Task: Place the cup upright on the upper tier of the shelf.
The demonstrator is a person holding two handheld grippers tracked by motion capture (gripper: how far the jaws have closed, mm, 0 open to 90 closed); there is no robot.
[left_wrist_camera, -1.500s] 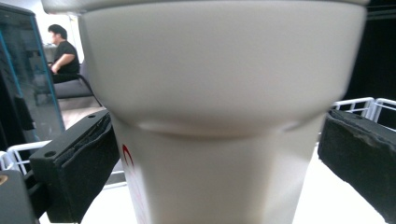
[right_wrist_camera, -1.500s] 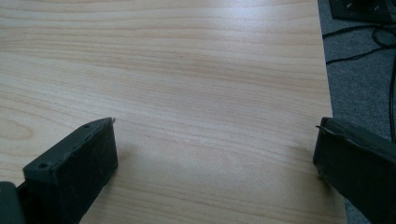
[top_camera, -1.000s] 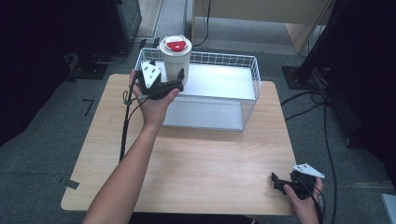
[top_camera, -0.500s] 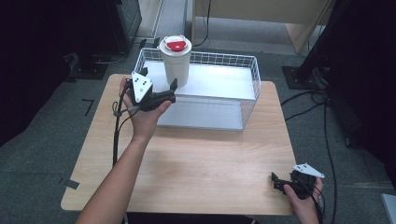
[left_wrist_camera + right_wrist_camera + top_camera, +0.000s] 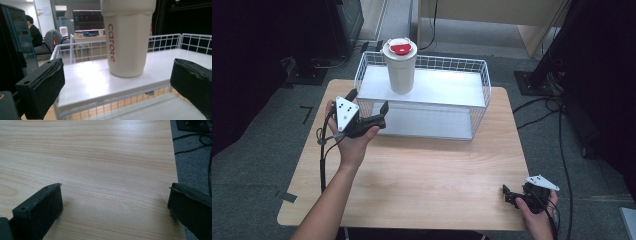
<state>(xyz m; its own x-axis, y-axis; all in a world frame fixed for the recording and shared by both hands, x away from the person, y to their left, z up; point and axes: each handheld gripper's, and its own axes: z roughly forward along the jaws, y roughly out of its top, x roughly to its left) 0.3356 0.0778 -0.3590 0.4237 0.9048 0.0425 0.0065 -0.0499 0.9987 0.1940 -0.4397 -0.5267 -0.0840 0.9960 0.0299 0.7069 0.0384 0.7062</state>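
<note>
White and red-lidded, the cup stands on the wire basket's shelf, and the left gripper, jaws wide open, has drawn back from it, so the placing looks done; the right gripper rests open on the surface.

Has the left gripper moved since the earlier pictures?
Yes. The left gripper has drawn back from the cup, toward the person and leftward, outside the wire basket.

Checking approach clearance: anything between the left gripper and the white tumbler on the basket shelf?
Partly. The wire basket wall and rim lie low between the open left gripper and the tumbler, which stands upright on the white shelf. Above the rim, nothing visible blocks the tumbler's body.
</note>
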